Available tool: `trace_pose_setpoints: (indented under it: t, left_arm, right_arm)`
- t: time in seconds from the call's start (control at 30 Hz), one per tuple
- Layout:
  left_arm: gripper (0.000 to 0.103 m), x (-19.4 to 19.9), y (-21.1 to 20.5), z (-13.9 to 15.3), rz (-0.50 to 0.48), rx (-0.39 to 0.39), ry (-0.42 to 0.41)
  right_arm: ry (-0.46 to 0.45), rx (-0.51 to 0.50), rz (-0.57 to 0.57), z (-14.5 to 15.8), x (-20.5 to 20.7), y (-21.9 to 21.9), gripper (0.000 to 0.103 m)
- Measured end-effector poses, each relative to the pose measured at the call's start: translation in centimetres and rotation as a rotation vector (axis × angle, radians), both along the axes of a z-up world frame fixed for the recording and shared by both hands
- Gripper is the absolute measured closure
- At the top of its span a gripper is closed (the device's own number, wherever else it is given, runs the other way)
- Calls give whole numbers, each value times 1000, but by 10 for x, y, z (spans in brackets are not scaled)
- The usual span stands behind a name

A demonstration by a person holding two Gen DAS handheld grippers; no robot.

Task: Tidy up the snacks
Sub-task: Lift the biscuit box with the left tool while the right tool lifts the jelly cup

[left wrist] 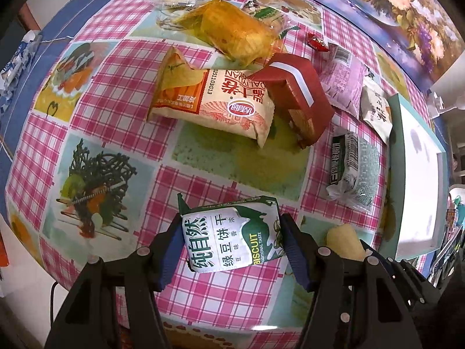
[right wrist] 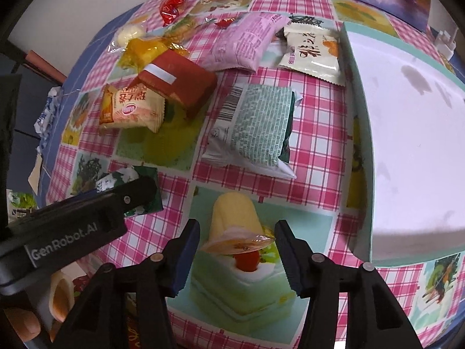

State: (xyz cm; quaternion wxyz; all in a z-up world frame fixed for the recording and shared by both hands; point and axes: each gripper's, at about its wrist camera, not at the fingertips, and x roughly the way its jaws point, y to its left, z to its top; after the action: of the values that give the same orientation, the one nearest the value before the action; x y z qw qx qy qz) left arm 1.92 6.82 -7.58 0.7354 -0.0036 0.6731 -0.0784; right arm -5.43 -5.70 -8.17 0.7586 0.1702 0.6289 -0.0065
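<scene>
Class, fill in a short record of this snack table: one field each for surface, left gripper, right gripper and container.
surface: checked tablecloth strewn with snack packets
left gripper: jaws either side of the green bean biscuit packet; pad contact unclear
right gripper: open, astride the yellow jelly cup, pads apart from it
container: white tray with teal rim, nothing in it

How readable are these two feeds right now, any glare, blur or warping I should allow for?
Left wrist view: heavy fisheye bulge, the checked tablecloth curves away; the green-and-white biscuit packet between the left gripper fingers is sharp, its print legible. Right wrist view: same warping; the white box with teal rim is nearly washed out; the pale yellow jelly cup looks soft.
</scene>
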Motion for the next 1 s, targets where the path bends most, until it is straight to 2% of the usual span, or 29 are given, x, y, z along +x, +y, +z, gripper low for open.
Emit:
trace_pose_setpoints:
  t: [0.07,0.13,0.57,1.0]
  left_arm:
    - [37,0,0,-1,-1,0,1]
    - [37,0,0,0,0,1,4]
    - [37,-4,-4,-3,-5,-2,-15]
    - [37,-13,2,11,-1,-14,-54]
  right_arm:
    - [0,-1,-5,-1,1,0,52]
    - [-1,-1,-7,-3,2,3,54]
    - [-23,-4,-7,6,-2,-4,55]
    - [-76,-3,-37,26,-11,-19,55]
